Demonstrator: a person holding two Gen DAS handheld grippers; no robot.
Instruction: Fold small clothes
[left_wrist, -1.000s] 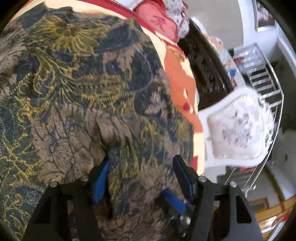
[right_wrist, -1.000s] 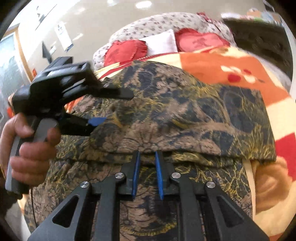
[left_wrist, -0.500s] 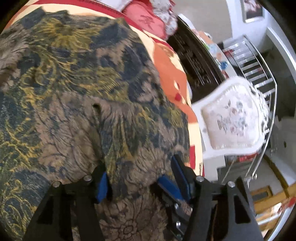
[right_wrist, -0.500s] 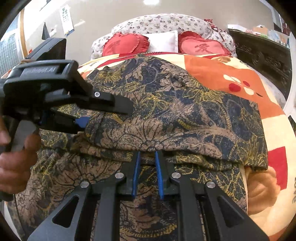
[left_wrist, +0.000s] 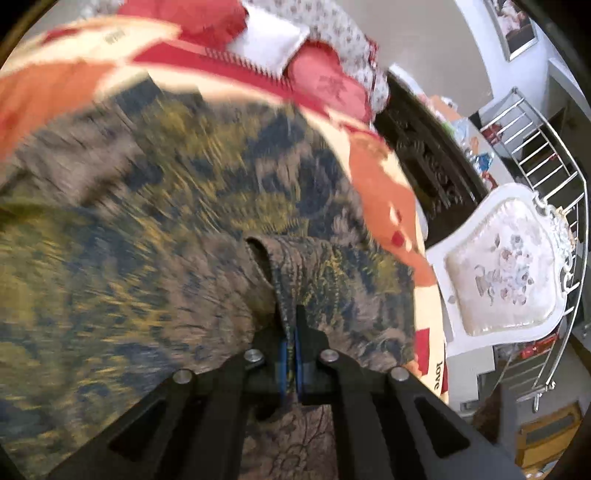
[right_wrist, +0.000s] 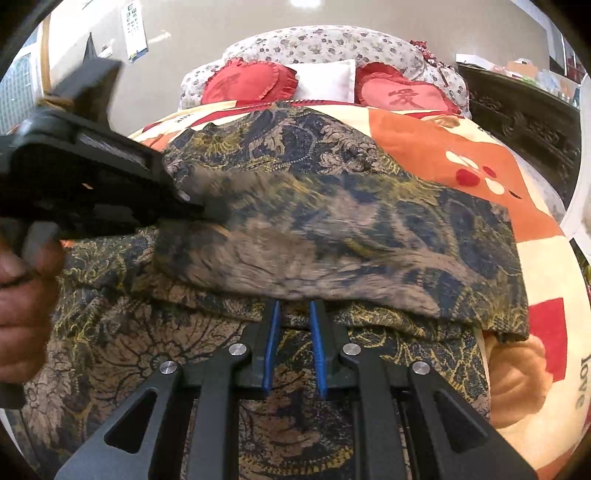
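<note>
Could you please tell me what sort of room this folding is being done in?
Most likely a bedroom: a bed with an orange and cream quilt, heart-shaped red pillows at its head, and a white upholstered chair beside it.

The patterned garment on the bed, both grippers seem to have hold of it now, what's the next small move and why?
Probably lift both edges together and carry them forward over the rest. The left gripper has just closed on a pinched ridge of the patterned garment, and the right gripper grips its near folded edge. The cloth lies bunched on the bedspread, so one even pull should keep the fold straight.
</note>
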